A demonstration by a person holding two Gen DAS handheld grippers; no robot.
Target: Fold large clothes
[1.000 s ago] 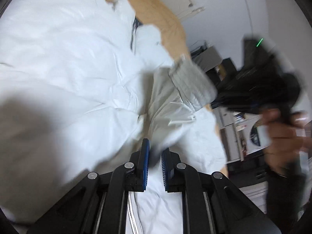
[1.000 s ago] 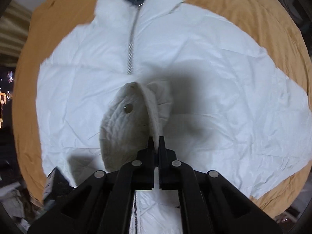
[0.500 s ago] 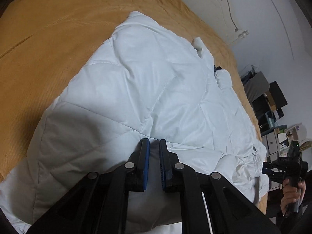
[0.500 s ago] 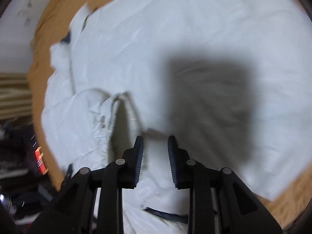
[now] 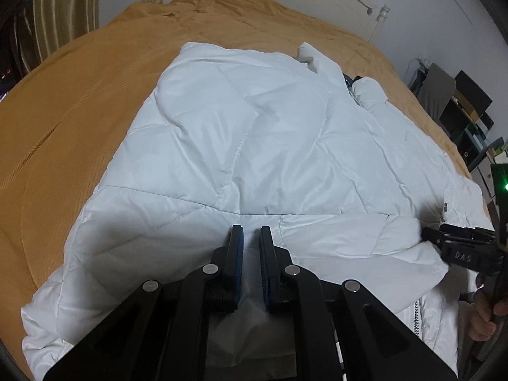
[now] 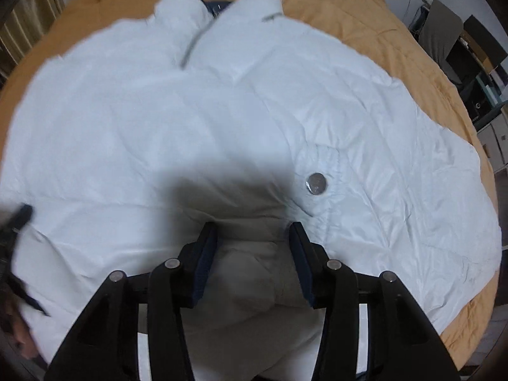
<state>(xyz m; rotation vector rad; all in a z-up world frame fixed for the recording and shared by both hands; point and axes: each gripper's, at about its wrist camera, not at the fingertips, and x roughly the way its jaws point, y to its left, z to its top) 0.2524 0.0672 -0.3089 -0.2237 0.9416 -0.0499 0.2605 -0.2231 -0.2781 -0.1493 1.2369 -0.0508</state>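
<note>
Nearest to the left wrist camera, the left gripper (image 5: 251, 244) points down at the near part of a white puffer jacket (image 5: 254, 146), its blue-padded jaws drawn almost together with only a narrow slit between them. White cloth lies right under and between the pads, but whether any of it is pinched cannot be told from this view. Just to the right, a sleeve (image 5: 365, 241) is folded across the lower body of the jacket, its cuff end lying beside the right gripper (image 5: 444, 238), which comes in from the right edge with a hand (image 5: 482, 320) below it.

From the right wrist camera, the right gripper (image 6: 252, 241) hovers over the jacket (image 6: 158, 127) with its jaws opening; shaded fabric shows in the wide gap, and the pads do not press on it. A dark shadow falls on the cloth just ahead of the fingertips. Slightly beyond and to the right sits a round metal snap (image 6: 316, 183). At the left edge the blurred tip of the left gripper (image 6: 17, 219) touches the picture's border.

Farther off, the zipper (image 6: 190, 50) runs up to the open collar (image 6: 219, 3), where a dark lining shows. All of the jacket lies spread front-up on a bed with an ochre bedspread (image 5: 79, 95). Beyond the bed stand curtains (image 5: 63, 9) at the left and dark shelving (image 5: 463, 111) at the right.
</note>
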